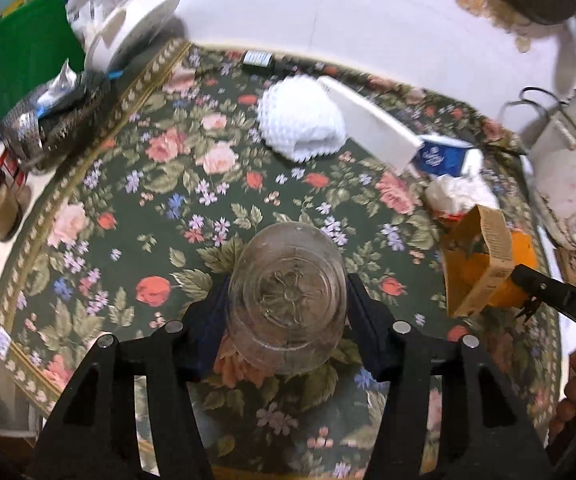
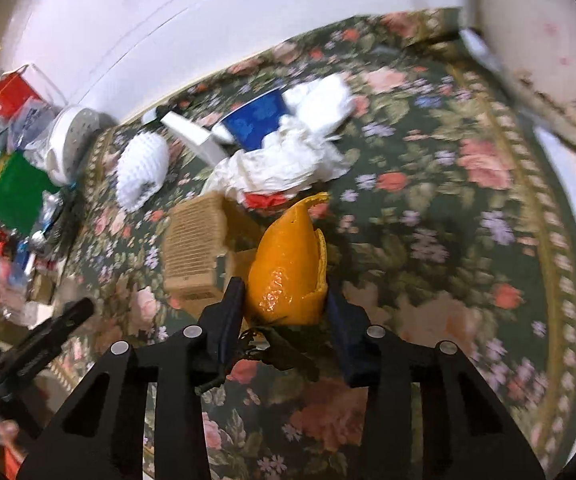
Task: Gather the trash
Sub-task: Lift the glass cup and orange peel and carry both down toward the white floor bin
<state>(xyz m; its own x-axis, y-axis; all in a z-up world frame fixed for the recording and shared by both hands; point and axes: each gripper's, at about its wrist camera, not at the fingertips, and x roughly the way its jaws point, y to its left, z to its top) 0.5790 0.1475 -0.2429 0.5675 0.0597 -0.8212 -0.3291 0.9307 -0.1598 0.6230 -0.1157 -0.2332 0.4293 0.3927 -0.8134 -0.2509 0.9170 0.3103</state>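
Left claw [image 1: 288,304]: clamped on a clear glass jar [image 1: 286,296], held above the floral table [image 1: 148,184] with its embossed base toward the camera. The blue pads press the jar's rounded sides. Judgement: glass is rigid, comparatively heavy, smooth and breakable; a hold across the widest part of the body is sound, but the curved wall could slip if the squeeze slackens, and it should be set down rather than dropped.

Right claw [image 2: 286,300]: closed on an orange peel [image 2: 288,264], lifted clear of the table, pointed tip away from the camera. The outer skin is glossy and looks wet. Judgement: the peel is light, pliable and slick; it will fold under pressure rather than resist. The hold is at the broad lower end, which seems adequate. Dark stem or leaf matter [image 2: 276,344] hangs beneath it and may fall away.

Uncollected items on the table: crumpled white paper [image 2: 288,160], a blue cup [image 2: 258,118], a cardboard box [image 2: 194,252], white foam netting [image 2: 142,168]. Judgement: all light and crushable; the paper is best pinched at a raised fold.
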